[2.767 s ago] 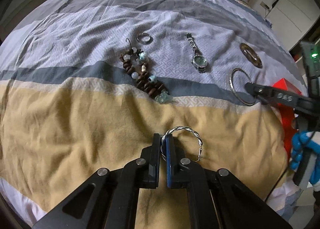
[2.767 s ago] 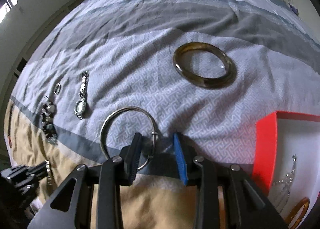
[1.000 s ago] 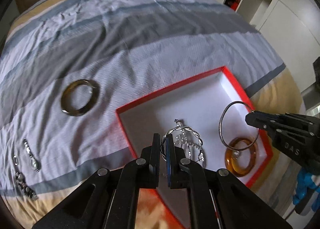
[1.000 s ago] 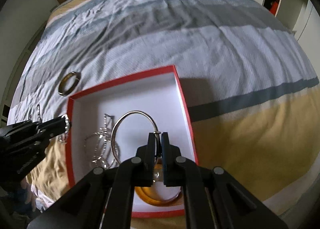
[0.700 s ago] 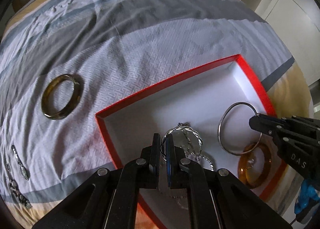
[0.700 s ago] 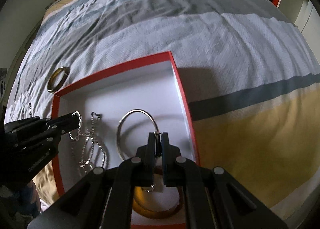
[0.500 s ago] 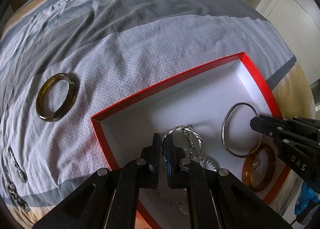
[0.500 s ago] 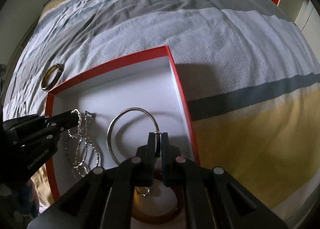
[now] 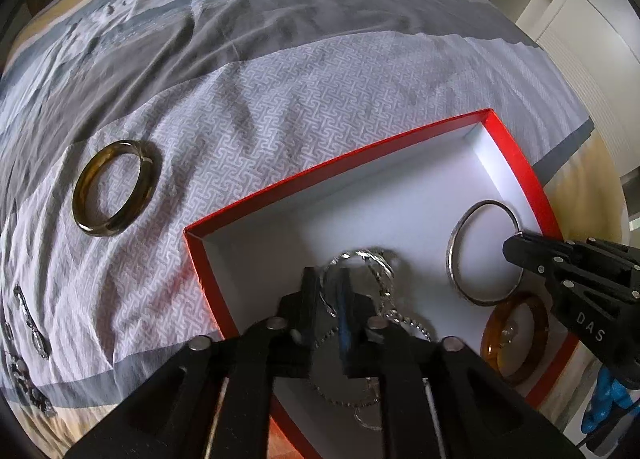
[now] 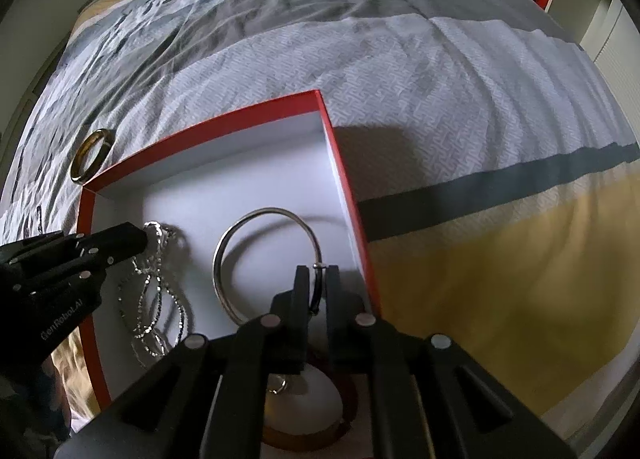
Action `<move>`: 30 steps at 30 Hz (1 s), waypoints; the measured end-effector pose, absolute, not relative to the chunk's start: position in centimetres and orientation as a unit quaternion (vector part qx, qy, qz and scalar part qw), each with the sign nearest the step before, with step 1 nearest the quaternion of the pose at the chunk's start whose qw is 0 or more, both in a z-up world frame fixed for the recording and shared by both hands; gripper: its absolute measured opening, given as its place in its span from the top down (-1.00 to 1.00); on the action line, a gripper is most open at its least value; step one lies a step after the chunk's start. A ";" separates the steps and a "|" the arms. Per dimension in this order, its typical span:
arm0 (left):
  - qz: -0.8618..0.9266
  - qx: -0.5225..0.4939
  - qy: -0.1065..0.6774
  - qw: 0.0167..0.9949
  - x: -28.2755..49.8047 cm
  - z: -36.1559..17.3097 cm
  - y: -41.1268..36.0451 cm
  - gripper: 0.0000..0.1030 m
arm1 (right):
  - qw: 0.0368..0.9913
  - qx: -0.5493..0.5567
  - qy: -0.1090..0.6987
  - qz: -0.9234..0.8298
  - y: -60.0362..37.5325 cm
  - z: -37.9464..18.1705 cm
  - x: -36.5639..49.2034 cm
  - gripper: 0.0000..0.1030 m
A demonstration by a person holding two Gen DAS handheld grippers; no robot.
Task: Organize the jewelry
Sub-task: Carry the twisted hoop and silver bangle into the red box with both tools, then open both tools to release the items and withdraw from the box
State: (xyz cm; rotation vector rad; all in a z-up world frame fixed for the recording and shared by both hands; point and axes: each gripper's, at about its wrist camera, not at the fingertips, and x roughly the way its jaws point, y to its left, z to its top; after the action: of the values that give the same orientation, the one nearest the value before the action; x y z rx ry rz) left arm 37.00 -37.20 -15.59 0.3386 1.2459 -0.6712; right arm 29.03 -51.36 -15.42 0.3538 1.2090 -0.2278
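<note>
A red box (image 9: pixel 332 173) with a white inside lies on the bed; it also shows in the right wrist view (image 10: pixel 208 123). My left gripper (image 9: pixel 326 283) hangs over the box, jaws slightly parted, with the twisted silver bangle (image 9: pixel 360 259) blurred between them. My right gripper (image 10: pixel 316 279) has its jaws slightly parted around the plain silver bangle (image 10: pixel 256 219), which shows in the left wrist view too (image 9: pixel 456 255). A silver chain necklace (image 10: pixel 156 291) and an amber bangle (image 9: pixel 516 339) lie in the box.
A dark olive bangle (image 9: pixel 116 187) lies on the grey patterned cover left of the box. A watch (image 9: pixel 32 323) and a bead bracelet (image 9: pixel 28 387) lie at the far left edge. White cupboards (image 9: pixel 580 11) stand beyond the bed at the right.
Both grippers carried their bangles from the cover to over the box and lowered them in. In the last half second both pairs of jaws have parted a little and the twisted bangle blurs.
</note>
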 end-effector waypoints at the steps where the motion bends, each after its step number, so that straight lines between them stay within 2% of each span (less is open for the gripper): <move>1: -0.306 0.154 0.569 0.747 36.9 -15.5 -37.0 0.60 | 0.803 0.163 0.564 -0.105 -51.3 -15.3 28.9 0.84; 14: -0.304 0.151 0.555 0.760 35.4 -12.3 -35.2 0.27 | 0.814 0.165 0.548 -0.102 -50.8 -13.2 27.4 0.80; 16: -0.305 0.152 0.549 0.763 35.1 -11.7 -35.3 0.22 | 0.816 0.164 0.544 -0.104 -50.7 -12.9 27.1 0.53; 18: -0.305 0.150 0.545 0.766 34.8 -10.9 -35.0 0.19 | 0.819 0.163 0.540 -0.105 -50.5 -12.5 26.8 0.39; 30: -0.295 0.146 0.529 0.782 33.7 -7.6 -32.5 0.03 | 0.827 0.160 0.526 -0.115 -49.2 -10.3 25.1 0.39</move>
State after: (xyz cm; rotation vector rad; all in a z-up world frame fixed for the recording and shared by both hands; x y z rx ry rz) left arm 33.66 -32.47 -7.60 0.3151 1.1422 -0.6379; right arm 25.09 -49.20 -10.26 0.3391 1.1178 -0.2442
